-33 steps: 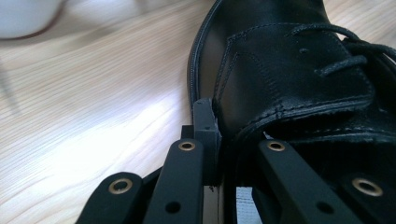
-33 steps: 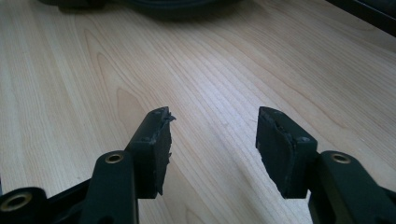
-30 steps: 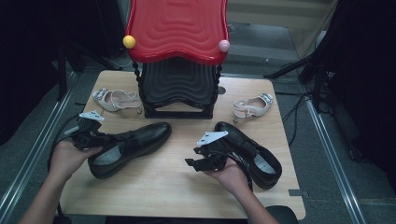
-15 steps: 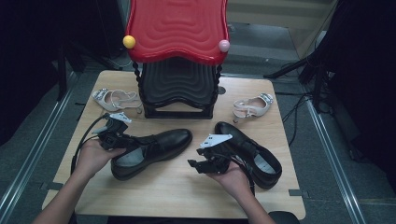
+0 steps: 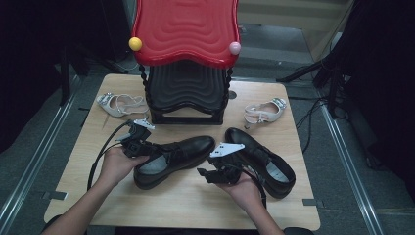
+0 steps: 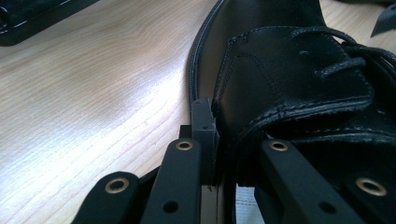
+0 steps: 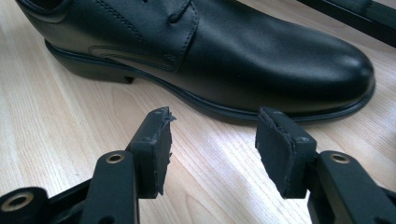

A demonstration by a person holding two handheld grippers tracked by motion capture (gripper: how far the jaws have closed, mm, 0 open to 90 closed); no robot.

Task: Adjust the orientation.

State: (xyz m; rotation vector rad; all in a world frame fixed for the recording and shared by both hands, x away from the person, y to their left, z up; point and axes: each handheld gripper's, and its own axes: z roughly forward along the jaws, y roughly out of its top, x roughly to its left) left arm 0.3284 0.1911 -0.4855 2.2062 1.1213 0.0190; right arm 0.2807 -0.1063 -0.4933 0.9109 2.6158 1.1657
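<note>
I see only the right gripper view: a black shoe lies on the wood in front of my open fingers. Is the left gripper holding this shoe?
Observer: Yes. The left gripper is shut on the black shoe at its collar, one finger outside and one inside.
Operator: Is there a second shoe of this kind?
Observer: Yes, a second black shoe lies just right of the right gripper.
Operator: What else stands on the table?
Observer: Two white sandals, the left sandal and the right sandal, flank a black stand.
</note>
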